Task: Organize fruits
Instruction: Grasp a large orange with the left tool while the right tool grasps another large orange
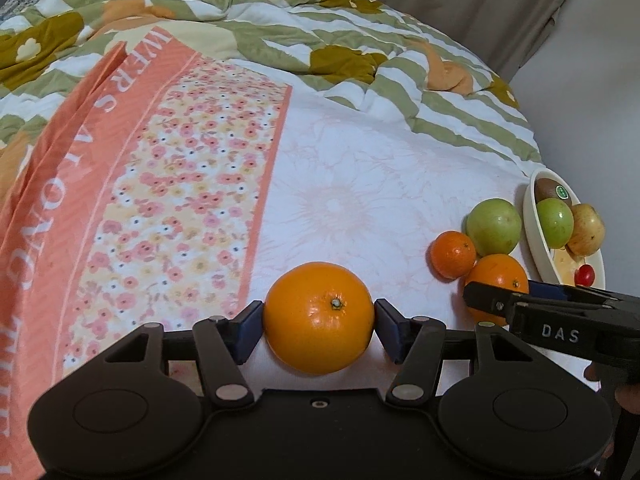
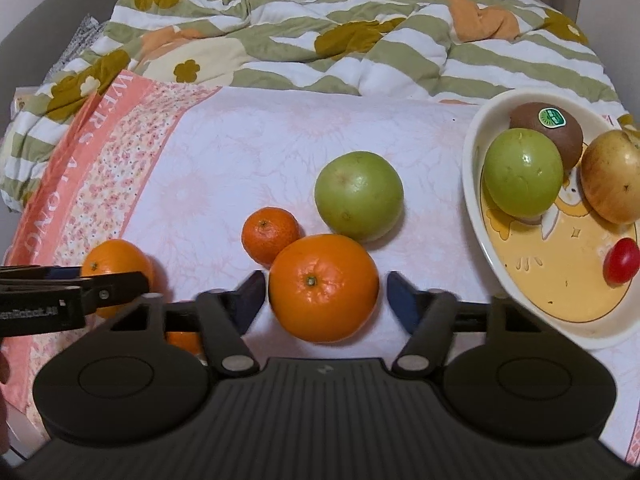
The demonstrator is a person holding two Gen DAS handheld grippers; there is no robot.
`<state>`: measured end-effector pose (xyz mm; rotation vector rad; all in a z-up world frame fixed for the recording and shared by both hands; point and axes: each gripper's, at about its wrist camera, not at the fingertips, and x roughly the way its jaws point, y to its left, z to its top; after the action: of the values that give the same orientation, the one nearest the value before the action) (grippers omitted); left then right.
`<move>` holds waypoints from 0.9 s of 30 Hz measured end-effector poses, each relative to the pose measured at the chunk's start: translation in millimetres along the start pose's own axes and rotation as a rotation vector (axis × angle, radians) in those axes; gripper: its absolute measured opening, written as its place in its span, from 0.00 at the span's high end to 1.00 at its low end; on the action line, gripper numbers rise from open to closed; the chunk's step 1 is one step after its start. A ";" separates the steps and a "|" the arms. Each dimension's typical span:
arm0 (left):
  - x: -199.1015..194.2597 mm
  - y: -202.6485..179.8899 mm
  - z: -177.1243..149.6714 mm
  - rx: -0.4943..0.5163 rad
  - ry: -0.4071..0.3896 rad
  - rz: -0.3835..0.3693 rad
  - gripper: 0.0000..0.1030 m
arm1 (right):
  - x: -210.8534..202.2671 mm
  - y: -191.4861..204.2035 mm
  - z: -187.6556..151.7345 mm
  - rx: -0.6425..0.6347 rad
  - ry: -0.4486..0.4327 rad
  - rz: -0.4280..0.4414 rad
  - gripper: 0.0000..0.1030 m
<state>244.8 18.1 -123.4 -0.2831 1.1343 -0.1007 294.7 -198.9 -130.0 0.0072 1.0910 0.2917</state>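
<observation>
My left gripper (image 1: 319,320) is shut on a large orange (image 1: 319,317) resting on the bed sheet; both pads touch its sides. My right gripper (image 2: 325,296) is open around a second large orange (image 2: 324,287), with gaps on both sides. A small mandarin (image 2: 270,240) and a green apple (image 2: 359,195) lie just beyond it. The cream bowl (image 2: 476,200) at right holds a green apple (image 2: 522,172), a kiwi (image 2: 550,128), a yellow-red apple (image 2: 614,176) and a cherry tomato (image 2: 621,260). The left gripper's orange also shows in the right wrist view (image 2: 116,262).
The fruit lies on a white and pink floral sheet (image 1: 360,184). A rumpled green-striped quilt (image 2: 320,40) covers the far part of the bed. The bed edge drops off at the right beyond the bowl (image 1: 536,240).
</observation>
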 end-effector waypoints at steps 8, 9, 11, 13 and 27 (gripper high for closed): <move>-21.1 6.3 -9.5 0.025 -0.021 -0.004 0.39 | -17.8 1.9 -9.5 0.027 -0.035 -0.026 0.28; -25.2 5.2 -10.6 0.043 -0.031 0.005 0.39 | -21.6 2.9 -10.7 0.031 -0.043 -0.031 0.28; -33.2 2.6 -12.8 0.075 -0.054 0.013 0.39 | -31.1 4.7 -14.5 0.043 -0.060 -0.041 0.28; -41.4 1.8 -14.0 0.094 -0.072 0.002 0.39 | -40.4 6.6 -18.4 0.055 -0.078 -0.051 0.28; -87.5 -25.7 -33.2 0.259 -0.147 -0.131 0.39 | -132.0 13.9 -75.8 0.209 -0.206 -0.146 0.28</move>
<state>179.5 7.2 -52.5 -0.1313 0.9447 -0.3347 168.8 -227.3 -48.0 0.1408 0.9082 0.0432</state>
